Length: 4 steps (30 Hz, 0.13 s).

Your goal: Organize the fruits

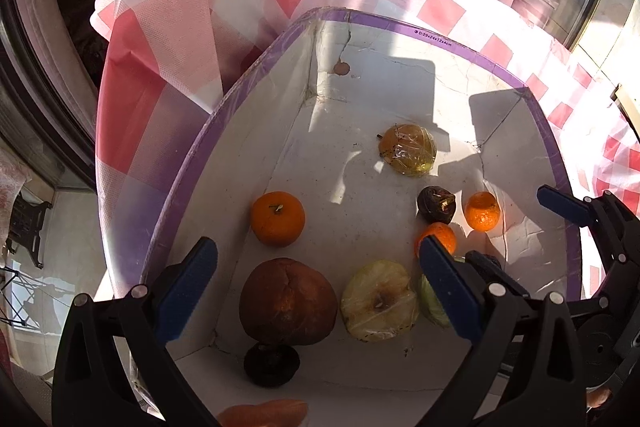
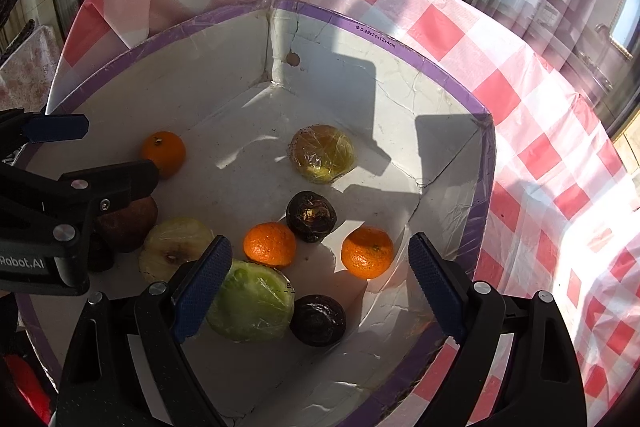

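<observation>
A white cardboard box (image 1: 256,67) (image 2: 476,215) with a purple rim holds loose fruit. Three oranges lie in it (image 1: 277,218) (image 2: 270,244) (image 2: 367,251). A large brown-red fruit (image 1: 288,301) and a pale wrapped apple (image 1: 378,301) (image 2: 176,247) sit right under my left gripper (image 1: 318,291) (image 2: 96,151), which is open and empty. My right gripper (image 2: 320,285) (image 1: 520,231) is also open, hovering over a green wrapped apple (image 2: 252,301) and a dark round fruit (image 2: 318,320).
A wrapped yellow-brown fruit (image 1: 408,155) (image 2: 323,153) and another dark fruit (image 1: 436,204) (image 2: 311,215) lie mid-box. A third dark fruit (image 1: 271,365) sits by the near wall. A red-and-white checked cloth (image 1: 160,27) (image 2: 540,155) covers the table; windows stand behind.
</observation>
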{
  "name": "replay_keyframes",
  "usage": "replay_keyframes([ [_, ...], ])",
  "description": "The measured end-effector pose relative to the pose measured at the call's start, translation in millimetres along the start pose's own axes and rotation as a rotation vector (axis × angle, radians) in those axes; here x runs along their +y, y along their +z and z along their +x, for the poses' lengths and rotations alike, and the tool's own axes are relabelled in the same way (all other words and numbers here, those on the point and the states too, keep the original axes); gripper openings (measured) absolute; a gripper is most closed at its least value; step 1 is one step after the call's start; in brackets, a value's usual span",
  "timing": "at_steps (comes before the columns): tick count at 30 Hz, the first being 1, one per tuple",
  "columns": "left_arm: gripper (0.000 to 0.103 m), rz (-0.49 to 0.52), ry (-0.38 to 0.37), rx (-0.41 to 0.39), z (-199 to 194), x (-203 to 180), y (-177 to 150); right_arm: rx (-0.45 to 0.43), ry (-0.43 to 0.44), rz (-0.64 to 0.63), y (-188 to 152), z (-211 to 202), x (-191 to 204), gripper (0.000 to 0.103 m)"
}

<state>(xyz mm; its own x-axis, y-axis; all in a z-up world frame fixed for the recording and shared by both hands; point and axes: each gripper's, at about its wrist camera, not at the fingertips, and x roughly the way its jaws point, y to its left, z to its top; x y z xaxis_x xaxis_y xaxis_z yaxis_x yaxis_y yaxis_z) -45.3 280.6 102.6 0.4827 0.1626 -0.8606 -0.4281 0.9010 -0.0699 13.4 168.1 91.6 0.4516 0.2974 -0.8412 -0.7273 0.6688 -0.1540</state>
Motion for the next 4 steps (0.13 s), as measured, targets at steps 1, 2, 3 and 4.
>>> replay_keyframes([
  [1,0.101,-0.006,0.006,0.008,-0.2,-0.5,-0.1,0.0,0.0,0.001,0.1,0.4,0.1,0.087],
  [2,0.101,-0.014,0.007,0.016,-1.1,-1.4,-0.3,-0.001,-0.001,0.002,0.2,0.3,0.4,0.086],
  [3,0.101,-0.016,0.014,0.021,-2.5,-3.1,-0.3,-0.003,-0.002,0.003,-0.1,0.3,0.6,0.086],
  [4,0.101,-0.014,0.031,0.019,-5.2,-5.6,-0.4,-0.008,0.001,0.005,-0.1,-0.2,0.4,0.086],
])
